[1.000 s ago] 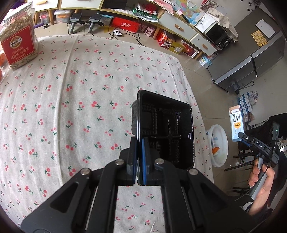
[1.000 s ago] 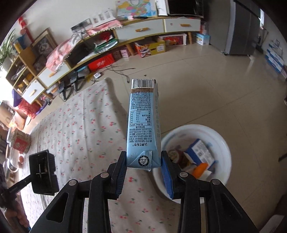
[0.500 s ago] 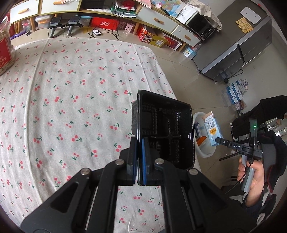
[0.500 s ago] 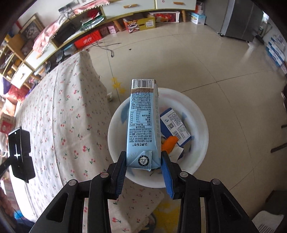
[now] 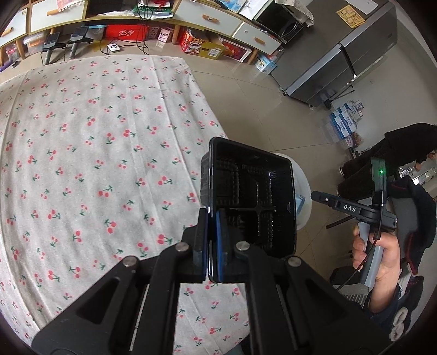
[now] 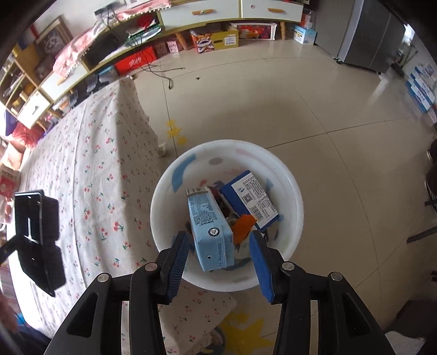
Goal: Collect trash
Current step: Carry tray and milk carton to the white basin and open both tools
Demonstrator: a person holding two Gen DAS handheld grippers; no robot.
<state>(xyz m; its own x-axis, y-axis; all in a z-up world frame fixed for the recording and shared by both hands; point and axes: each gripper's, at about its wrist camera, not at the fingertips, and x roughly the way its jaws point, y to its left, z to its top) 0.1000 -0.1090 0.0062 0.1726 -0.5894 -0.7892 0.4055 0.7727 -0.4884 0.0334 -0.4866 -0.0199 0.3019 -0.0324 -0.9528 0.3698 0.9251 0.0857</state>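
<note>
My left gripper [image 5: 212, 245] is shut on the rim of a black plastic food tray [image 5: 254, 199], held over the table's right edge; the tray also shows in the right wrist view [image 6: 38, 237]. My right gripper [image 6: 221, 262] is open above the white trash bin [image 6: 295, 218]. A light blue milk carton [image 6: 209, 226] lies in the bin, free of the fingers, beside a dark blue and white carton [image 6: 251, 199] and an orange scrap [image 6: 243, 224]. In the left wrist view the bin [image 5: 304, 196] is mostly hidden behind the tray.
The table has a white cloth with red cherries [image 5: 95, 153]. The bin stands on the tiled floor [image 6: 273, 103] by the table's corner. Shelves and drawers [image 6: 191, 16] line the far wall. A grey fridge [image 5: 341, 62] stands at the right.
My right gripper opened and let go of the light blue carton, which dropped into the bin. My left gripper carried the black tray to the right, toward the bin.
</note>
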